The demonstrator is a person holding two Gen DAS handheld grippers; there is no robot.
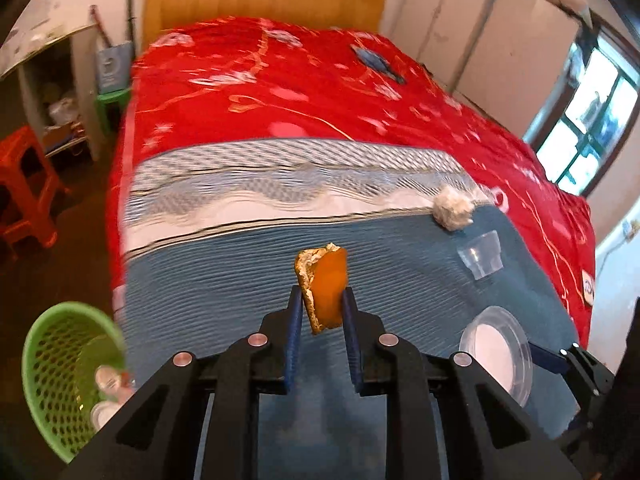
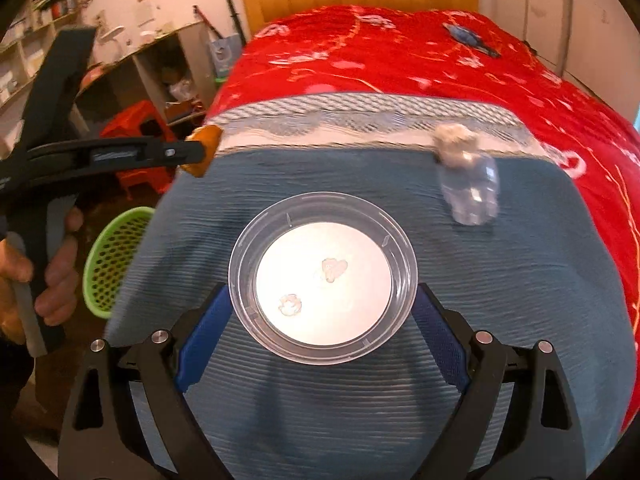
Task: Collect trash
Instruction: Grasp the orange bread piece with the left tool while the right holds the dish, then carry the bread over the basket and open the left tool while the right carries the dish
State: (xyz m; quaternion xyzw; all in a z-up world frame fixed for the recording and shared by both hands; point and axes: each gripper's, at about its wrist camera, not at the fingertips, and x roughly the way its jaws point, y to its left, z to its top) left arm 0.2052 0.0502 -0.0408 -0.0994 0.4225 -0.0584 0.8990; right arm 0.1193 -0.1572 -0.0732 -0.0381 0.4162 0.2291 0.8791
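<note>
My left gripper (image 1: 322, 296) is shut on an orange scrap (image 1: 326, 284) with a crinkled foil edge, held up over the blue blanket (image 1: 224, 264); the right wrist view shows the scrap (image 2: 208, 138) at the bed's left edge. A round clear plastic dish (image 2: 324, 276) with two small crumbs sits between the wide-spread blue pads of my right gripper (image 2: 324, 292). Both pads touch its rim, and it stays sharp while the bed blurs. Farther back lie a crumpled white tissue ball (image 2: 454, 140) and a clear plastic cup (image 2: 474, 192) on its side.
A green mesh basket (image 1: 60, 376) with some trash in it stands on the floor at the bed's left corner. Red stools (image 1: 24, 184), a shelf unit and a green stool line the left wall. A red quilt (image 1: 320, 92) covers the rest of the bed.
</note>
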